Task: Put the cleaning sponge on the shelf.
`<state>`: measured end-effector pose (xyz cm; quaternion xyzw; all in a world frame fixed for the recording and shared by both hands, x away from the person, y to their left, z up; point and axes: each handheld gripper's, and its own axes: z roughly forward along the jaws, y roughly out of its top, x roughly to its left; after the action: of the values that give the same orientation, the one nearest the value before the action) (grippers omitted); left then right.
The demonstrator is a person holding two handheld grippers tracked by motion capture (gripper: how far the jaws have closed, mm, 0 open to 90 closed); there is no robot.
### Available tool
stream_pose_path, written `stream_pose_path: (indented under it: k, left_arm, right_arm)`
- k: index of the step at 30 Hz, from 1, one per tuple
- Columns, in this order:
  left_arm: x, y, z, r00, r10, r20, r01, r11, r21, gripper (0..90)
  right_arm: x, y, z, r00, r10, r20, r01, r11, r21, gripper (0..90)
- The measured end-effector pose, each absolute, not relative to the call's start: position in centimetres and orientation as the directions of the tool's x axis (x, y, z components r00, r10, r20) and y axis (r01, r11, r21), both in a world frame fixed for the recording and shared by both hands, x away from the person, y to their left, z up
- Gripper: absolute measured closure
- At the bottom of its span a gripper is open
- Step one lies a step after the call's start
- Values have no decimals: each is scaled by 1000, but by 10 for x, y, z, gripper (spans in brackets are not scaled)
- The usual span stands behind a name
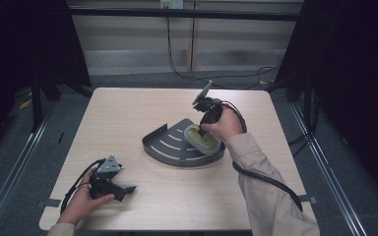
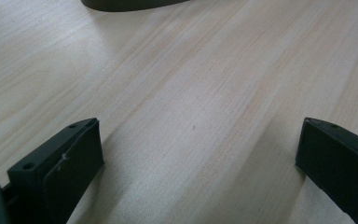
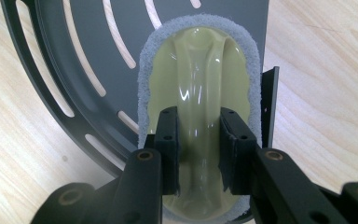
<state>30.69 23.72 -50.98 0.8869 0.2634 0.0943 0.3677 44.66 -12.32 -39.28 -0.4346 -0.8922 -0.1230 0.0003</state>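
Observation:
A dark quarter-round slotted tray lies in the middle of the wooden table. On its right part rests an oval scrubber with a pale yellow glossy handle and a grey pad rim. My right gripper points down onto it, and in the right gripper view the right gripper is shut on the handle's raised ridge. The tray's slotted floor spreads out to the left there. My left gripper lies low at the table's near left corner; in its own view the left gripper is open over bare wood.
The tray's curved edge shows at the top of the left gripper view. A black cable runs along the right sleeve. Dark frames and floor rails flank the table, and cables hang at the back wall.

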Motion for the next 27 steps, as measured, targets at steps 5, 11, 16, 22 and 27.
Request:
stream_pose_path:
  k: [5,11,16,22,27]
  left_arm:
    - [307,237,-510,844,536,-26,397,-591,702,1]
    - [307,237,-510,844,536,-26,397,-591,702,1]
    - [307,237,-510,844,536,-26,398,-591,702,1]
    - [307,237,-510,844,536,-26,397,-591,702,1]
    - [307,237,-510,844,536,-26,397,-591,702,1]
  right_arm:
    - [447,-123,-395,-619,778,111,779,588,219,713]
    - [447,-123,-397,-616,780,110,780,586,217,713]
    - [446,-123,-399,-614,782,111,782,583,220,713]
    - [445,-123,-402,-617,779,108,780,588,214,713]
    - [446,-124,-405,-617,780,105,780,588,211,713]
